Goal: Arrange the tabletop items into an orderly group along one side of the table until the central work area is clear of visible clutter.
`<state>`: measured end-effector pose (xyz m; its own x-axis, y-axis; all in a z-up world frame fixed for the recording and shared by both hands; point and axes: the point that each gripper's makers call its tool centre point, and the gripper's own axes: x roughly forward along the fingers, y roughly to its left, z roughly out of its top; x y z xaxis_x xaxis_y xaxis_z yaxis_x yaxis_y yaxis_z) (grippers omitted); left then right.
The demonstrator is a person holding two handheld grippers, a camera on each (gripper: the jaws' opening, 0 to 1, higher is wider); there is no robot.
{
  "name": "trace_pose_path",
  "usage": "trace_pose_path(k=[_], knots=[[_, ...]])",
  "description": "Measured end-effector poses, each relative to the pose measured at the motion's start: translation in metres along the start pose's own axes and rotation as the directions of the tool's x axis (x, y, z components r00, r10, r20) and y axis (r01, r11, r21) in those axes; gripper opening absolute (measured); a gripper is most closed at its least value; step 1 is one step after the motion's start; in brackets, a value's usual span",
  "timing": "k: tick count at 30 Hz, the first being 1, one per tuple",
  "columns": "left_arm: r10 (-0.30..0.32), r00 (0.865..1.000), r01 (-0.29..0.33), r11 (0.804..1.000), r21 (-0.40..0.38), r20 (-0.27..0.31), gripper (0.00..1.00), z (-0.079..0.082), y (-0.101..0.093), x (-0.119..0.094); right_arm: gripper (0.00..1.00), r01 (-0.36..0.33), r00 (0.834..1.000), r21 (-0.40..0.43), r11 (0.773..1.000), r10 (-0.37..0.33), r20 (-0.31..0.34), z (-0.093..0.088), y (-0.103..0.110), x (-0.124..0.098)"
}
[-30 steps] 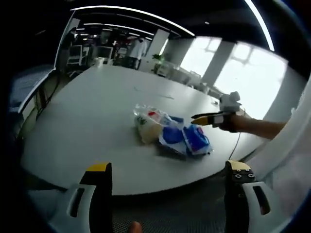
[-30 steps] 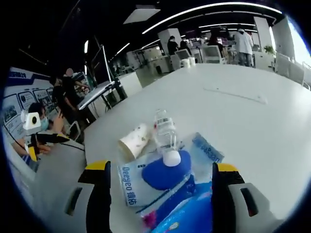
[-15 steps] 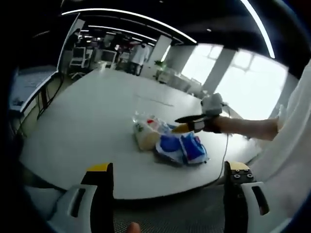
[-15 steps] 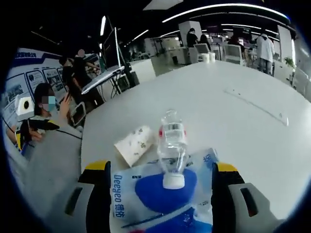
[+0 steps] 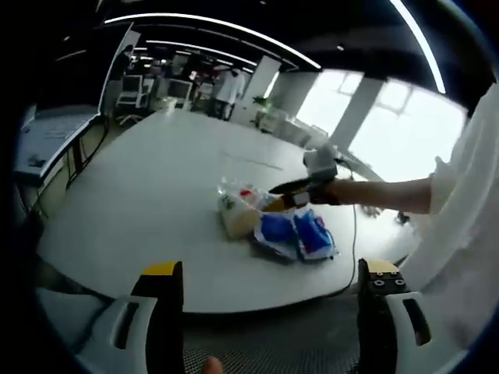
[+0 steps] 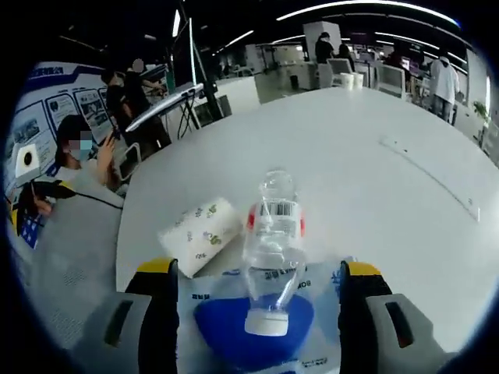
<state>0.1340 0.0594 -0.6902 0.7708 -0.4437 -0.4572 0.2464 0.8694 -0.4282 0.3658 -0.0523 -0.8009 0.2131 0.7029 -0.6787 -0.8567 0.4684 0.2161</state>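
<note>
A small pile lies on the white table [image 5: 140, 195]: a clear plastic bottle [image 6: 273, 226] with a white cap, lying on a blue and white pack [image 6: 226, 343], and a patterned paper roll [image 6: 199, 230] just left of it. In the left gripper view the pile shows as the roll [image 5: 236, 220] and two blue packs [image 5: 295, 234]. My right gripper [image 6: 257, 269] is open, its jaws on either side of the bottle's cap end without touching it. It reaches in over the pile as the right gripper [image 5: 287, 195] in the left gripper view. My left gripper [image 5: 269, 300] hangs open, off the table's near edge, with nothing in it.
A thin strip [image 6: 437, 179] lies on the table beyond the pile. A cable [image 5: 352, 234] runs off the table's right side. People [image 6: 78, 156] stand and sit by desks left of the table, and chairs and more people [image 5: 226, 86] are at the far end.
My right gripper has moved forward over the blue packs, so the bottle now lies between its jaws. The left gripper has hardly moved; the pile lies as before.
</note>
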Motion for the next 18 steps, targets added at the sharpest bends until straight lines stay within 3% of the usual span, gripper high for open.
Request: trace_pose_path(k=[8, 18], knots=[[0.012, 1.000, -0.012, 1.000, -0.005, -0.011, 0.88, -0.004, 0.002, -0.003, 0.79, 0.010, 0.999, 0.029, 1.000, -0.009, -0.043, -0.011, -0.008, 0.008], [0.018, 1.000, -0.018, 1.000, -0.005, -0.007, 0.88, -0.004, 0.003, -0.003, 0.60, 0.043, 0.993, 0.011, 0.999, -0.041, -0.107, -0.025, -0.014, 0.014]])
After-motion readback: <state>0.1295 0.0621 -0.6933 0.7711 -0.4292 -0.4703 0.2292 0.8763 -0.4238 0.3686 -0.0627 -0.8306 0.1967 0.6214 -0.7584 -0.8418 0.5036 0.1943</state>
